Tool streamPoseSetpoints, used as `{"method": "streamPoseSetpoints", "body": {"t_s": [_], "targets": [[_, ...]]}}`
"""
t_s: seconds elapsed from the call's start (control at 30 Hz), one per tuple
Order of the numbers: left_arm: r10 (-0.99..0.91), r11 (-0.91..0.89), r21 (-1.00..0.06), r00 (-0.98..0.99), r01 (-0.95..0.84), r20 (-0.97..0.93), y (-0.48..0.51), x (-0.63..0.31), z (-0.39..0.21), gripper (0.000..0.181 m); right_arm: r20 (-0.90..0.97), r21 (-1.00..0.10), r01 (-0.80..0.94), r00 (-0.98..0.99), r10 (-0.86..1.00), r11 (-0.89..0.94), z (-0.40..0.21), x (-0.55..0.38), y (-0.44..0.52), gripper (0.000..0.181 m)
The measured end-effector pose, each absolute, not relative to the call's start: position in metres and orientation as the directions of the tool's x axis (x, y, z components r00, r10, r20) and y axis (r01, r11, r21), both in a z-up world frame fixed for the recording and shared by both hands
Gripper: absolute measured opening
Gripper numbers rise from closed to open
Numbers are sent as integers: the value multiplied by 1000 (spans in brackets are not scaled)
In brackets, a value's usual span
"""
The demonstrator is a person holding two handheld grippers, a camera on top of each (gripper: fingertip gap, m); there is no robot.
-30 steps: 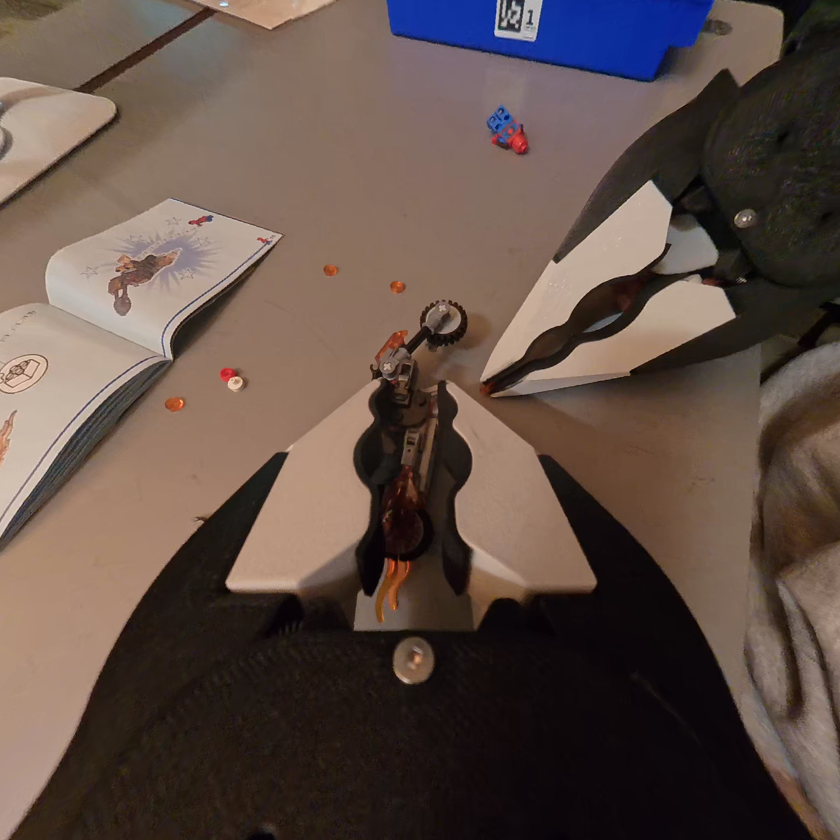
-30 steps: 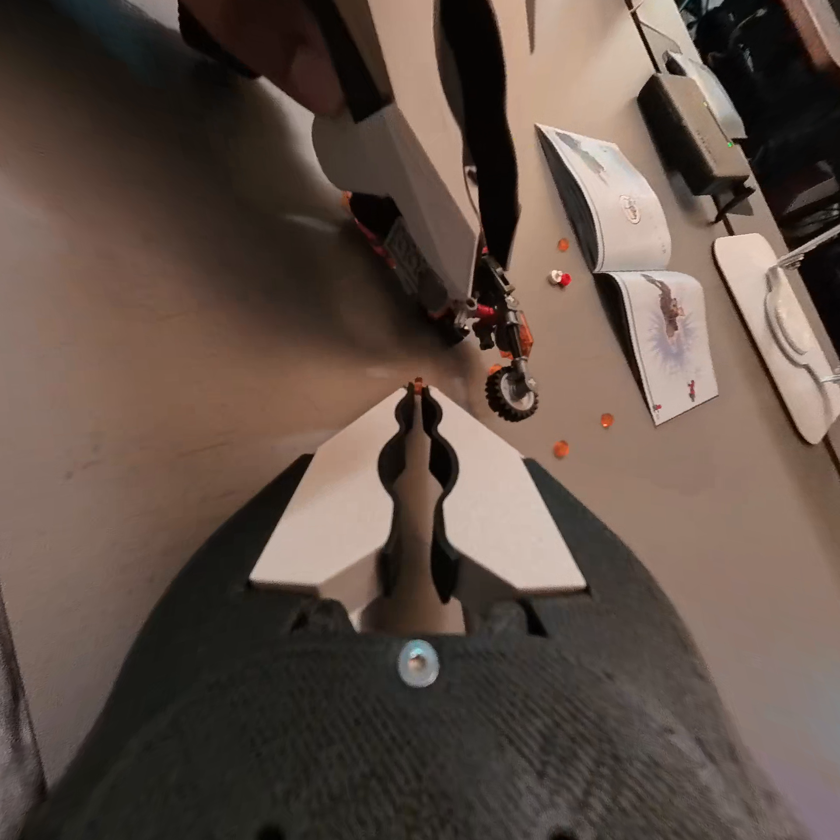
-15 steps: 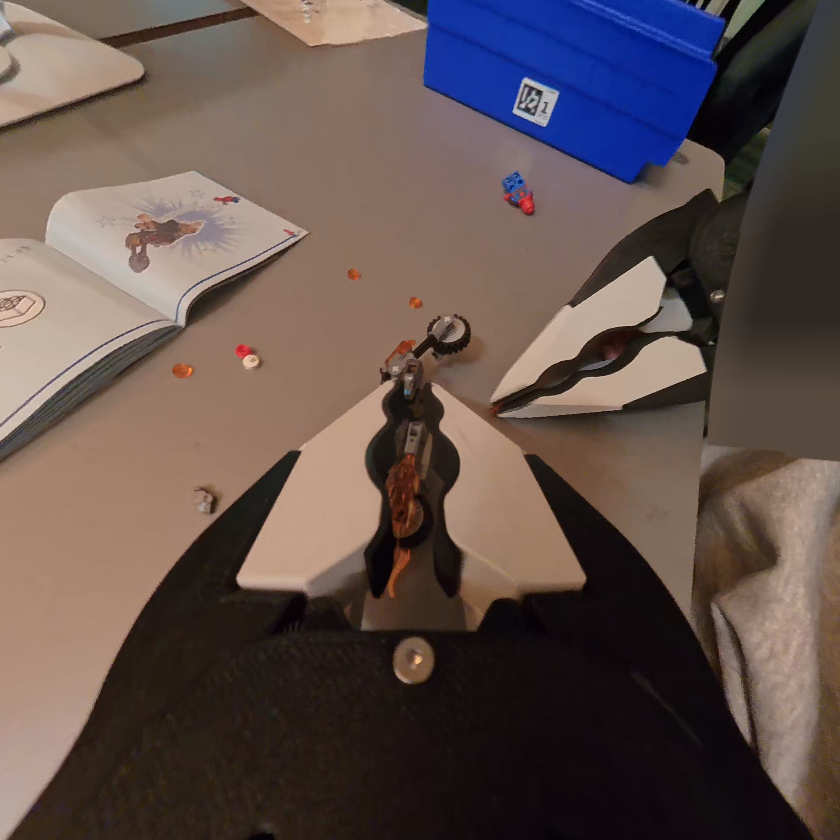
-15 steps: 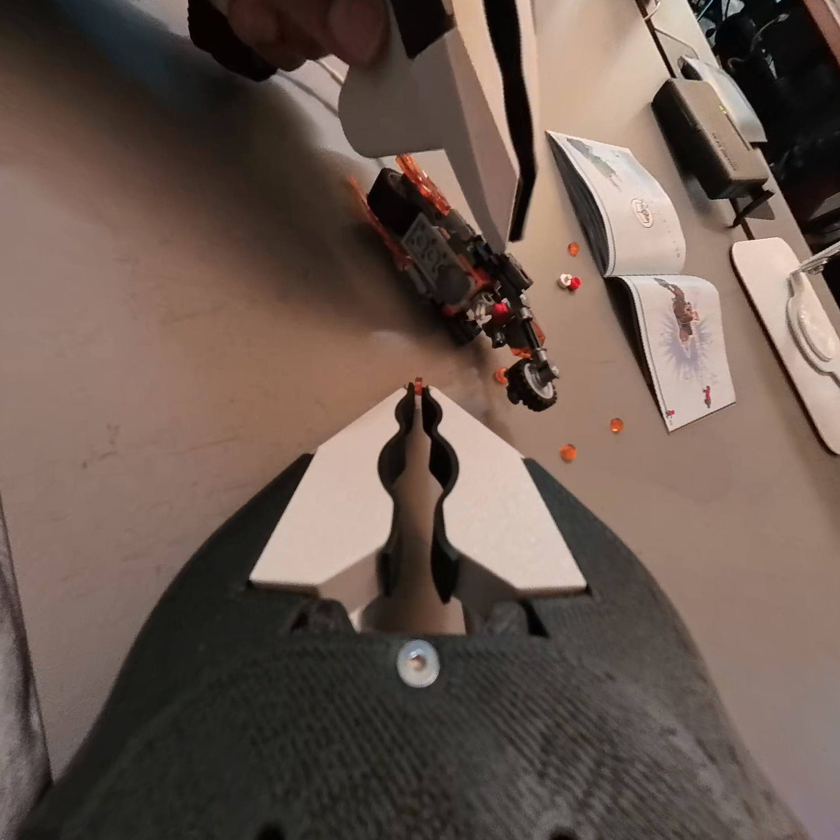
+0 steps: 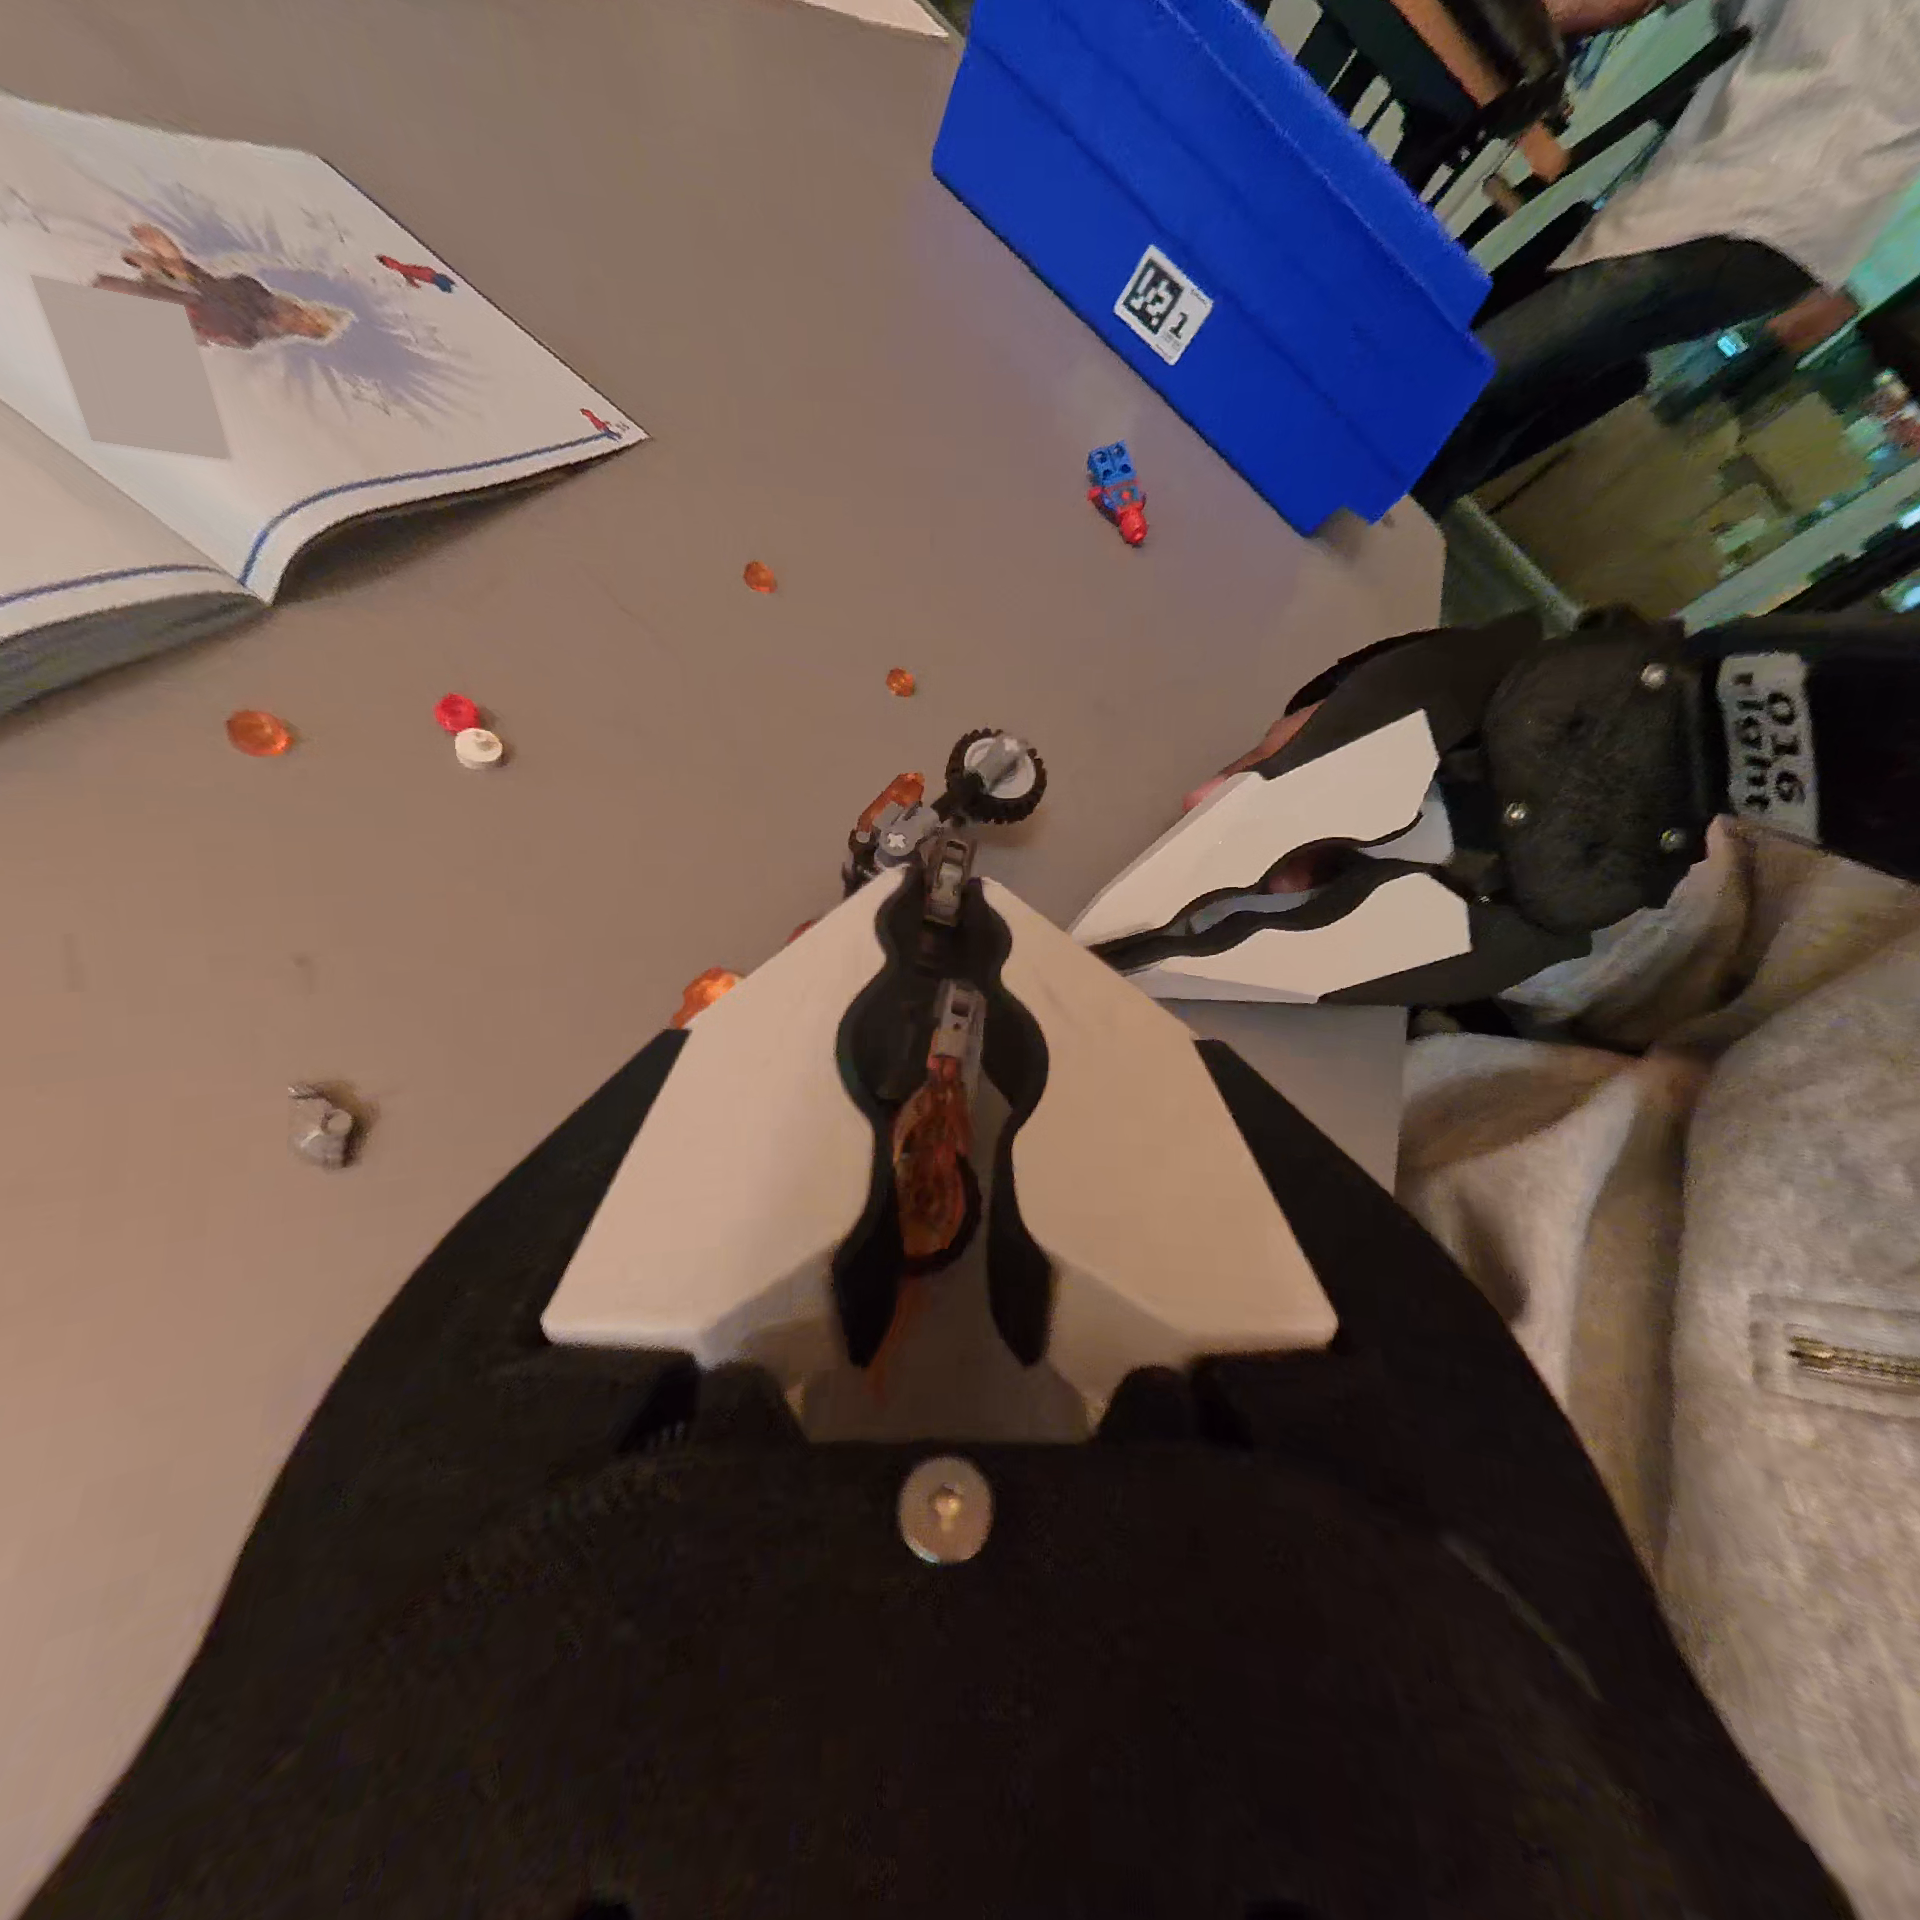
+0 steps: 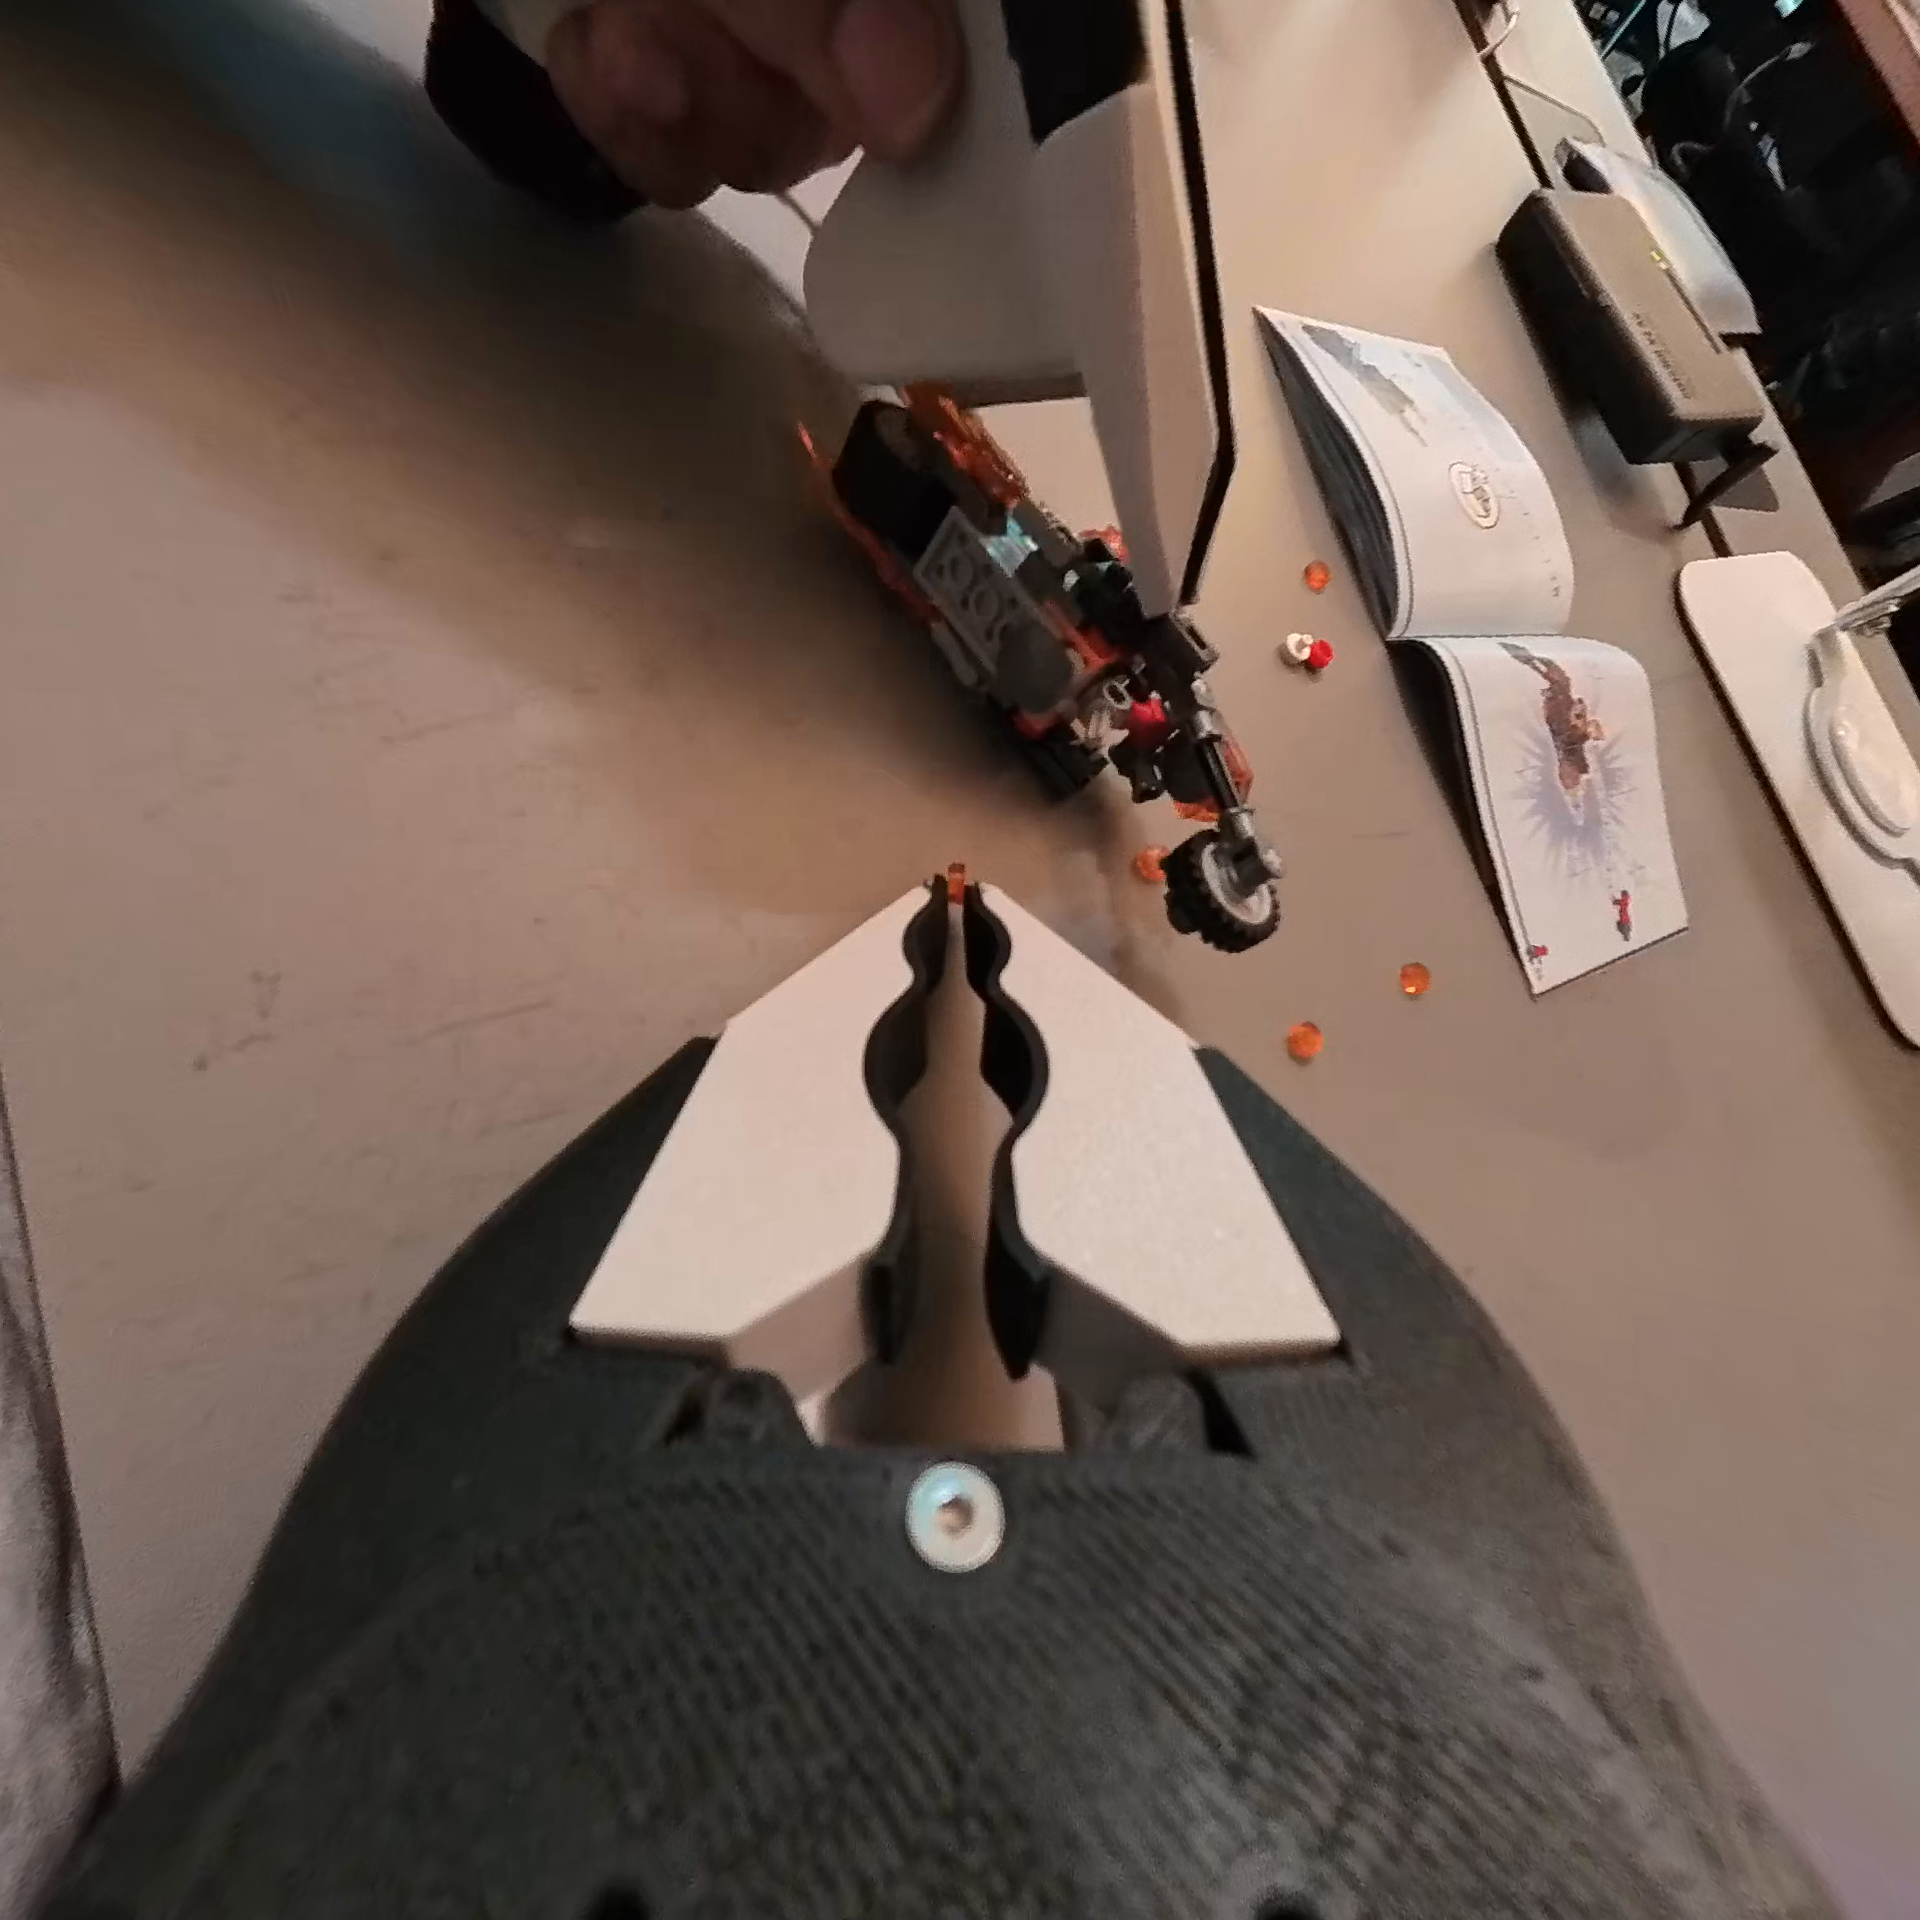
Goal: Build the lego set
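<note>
Lego motorcycle point(image 6: 1049, 613), black and grey with orange flame parts, sits clamped lengthwise between the fingers of your left gripper point(image 5: 940, 883), its front wheel point(image 5: 995, 777) poking past the tips just above the grey table point(image 5: 727, 260). Your right gripper point(image 6: 951, 888) is nearly closed, pinching a tiny orange stud point(image 6: 955, 874) at its very tips, close beside the motorcycle's front wheel. Loose orange studs point(image 5: 258, 732), a red and white stud pair point(image 5: 468, 730) and a small grey piece point(image 5: 324, 1122) lie scattered left of the motorcycle, between it and the open instruction booklet point(image 5: 312, 343). Beyond the motorcycle stand a red-and-blue minifigure point(image 5: 1117, 494) and a blue bin point(image 5: 1247, 208).
</note>
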State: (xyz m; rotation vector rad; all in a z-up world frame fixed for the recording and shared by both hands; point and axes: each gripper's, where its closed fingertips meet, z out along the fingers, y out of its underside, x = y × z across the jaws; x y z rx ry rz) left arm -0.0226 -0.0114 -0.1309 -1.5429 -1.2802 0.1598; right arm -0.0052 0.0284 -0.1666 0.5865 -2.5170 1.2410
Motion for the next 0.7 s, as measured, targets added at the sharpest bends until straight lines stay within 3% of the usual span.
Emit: {"method": "streamPoseSetpoints", "body": {"t_s": [0.4,0.5,0.7], "targets": [[689,285,-737,403,613,602,-18,-24,-111,0,407,-692,-467,-882,-236,550,-167,-5,28,1],[740,256,-746,371,615,560,-28,-23,-117,12,408,-692,-468,-882,-236,550,-167,-5,28,1],[760,187,-724,370,664,535,-25,-17,-129,11,407,-693,-466,-883,-236,550,-167,-5,28,1]]}}
